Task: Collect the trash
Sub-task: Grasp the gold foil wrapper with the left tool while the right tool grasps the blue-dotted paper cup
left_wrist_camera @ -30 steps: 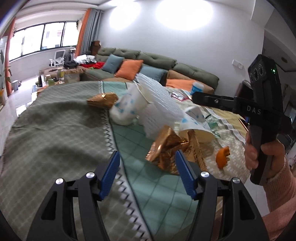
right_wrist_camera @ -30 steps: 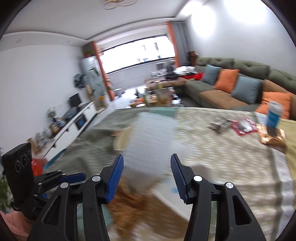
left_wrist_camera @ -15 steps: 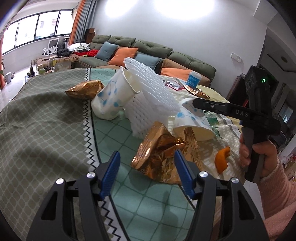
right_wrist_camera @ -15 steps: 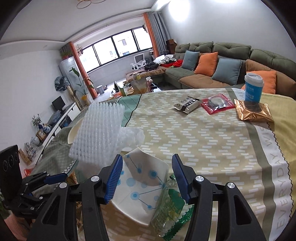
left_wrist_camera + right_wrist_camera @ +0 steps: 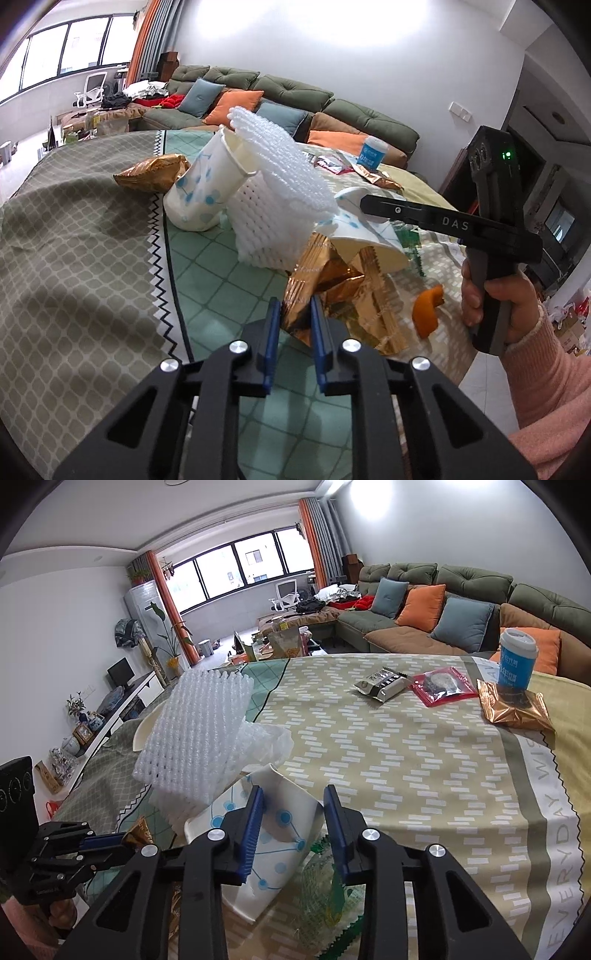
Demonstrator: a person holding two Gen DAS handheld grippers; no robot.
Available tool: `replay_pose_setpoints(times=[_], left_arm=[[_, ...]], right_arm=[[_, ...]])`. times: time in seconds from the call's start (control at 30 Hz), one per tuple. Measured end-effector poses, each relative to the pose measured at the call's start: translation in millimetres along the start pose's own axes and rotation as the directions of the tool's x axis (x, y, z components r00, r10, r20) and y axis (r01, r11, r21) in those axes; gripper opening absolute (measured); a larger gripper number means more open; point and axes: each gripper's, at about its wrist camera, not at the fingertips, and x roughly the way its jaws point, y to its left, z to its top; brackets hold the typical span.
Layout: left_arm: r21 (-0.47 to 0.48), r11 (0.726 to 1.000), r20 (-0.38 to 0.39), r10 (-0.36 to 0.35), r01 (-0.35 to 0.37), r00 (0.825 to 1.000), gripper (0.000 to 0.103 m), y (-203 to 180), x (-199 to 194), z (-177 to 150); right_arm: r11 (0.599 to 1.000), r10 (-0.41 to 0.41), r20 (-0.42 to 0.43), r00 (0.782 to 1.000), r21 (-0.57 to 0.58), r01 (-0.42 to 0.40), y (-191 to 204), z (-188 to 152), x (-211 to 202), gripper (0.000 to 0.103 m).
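A pile of trash lies on the table. My left gripper [image 5: 294, 306] is shut on the corner of a crumpled gold foil wrapper [image 5: 332, 284]. My right gripper [image 5: 291, 797] has its jaws around a squashed white paper cup with blue dots [image 5: 273, 830]; the blue pads look to touch its sides. The same cup [image 5: 365, 240] shows in the left wrist view under the right gripper's finger [image 5: 406, 214]. White foam netting [image 5: 280, 195] leans over the pile. A second dotted cup [image 5: 207, 188] lies tilted behind it.
Another gold wrapper [image 5: 151, 177] lies far left, an orange peel [image 5: 426, 310] near the table edge. A green-printed clear wrapper [image 5: 321, 893] lies under the right gripper. A blue cup [image 5: 515, 657], a gold packet [image 5: 513, 705], a red packet [image 5: 443, 685] and a dark packet [image 5: 382, 683] sit far across the table.
My left gripper has moved forward and shut on the gold wrapper. My right gripper has moved down onto the squashed cup and narrowed around it.
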Motion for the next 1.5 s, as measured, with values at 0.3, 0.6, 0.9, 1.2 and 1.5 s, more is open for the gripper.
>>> replay_pose_setpoints(times=[0.3,0.6,0.9,1.2,1.5], left_arm=[[-0.017,0.999,0.048,-0.028,0.029,0.998,0.010,5.7,-24.4,-6.6],[-0.052,0.998,0.102,-0.012,0.018,0.995,0.010,16.3,-54.5,-13.3],[-0.077,0.997,0.106,0.000,0.008,0.994,0.010,24.5,-60.3,-19.5],[-0.087,0.996,0.107,0.005,0.005,0.994,0.010,26.9,-60.8,-23.9],[-0.103,0.995,0.124,0.025,-0.012,0.992,0.010,32.0,-71.4,-26.2]], right_arm=[[0.999,0.020,0.032,0.999,0.025,-0.021,-5.0,-1.1,-16.6,0.028],[0.997,0.050,0.033,0.998,0.054,-0.052,-10.0,-0.5,-27.9,0.007],[0.999,0.034,-0.046,0.998,0.037,-0.033,5.5,-14.0,-10.5,0.045],[0.996,0.086,-0.066,0.994,0.039,-0.083,12.5,-14.5,-3.1,0.037],[0.991,0.123,-0.043,0.991,0.049,-0.121,14.8,-17.1,-16.8,0.032]])
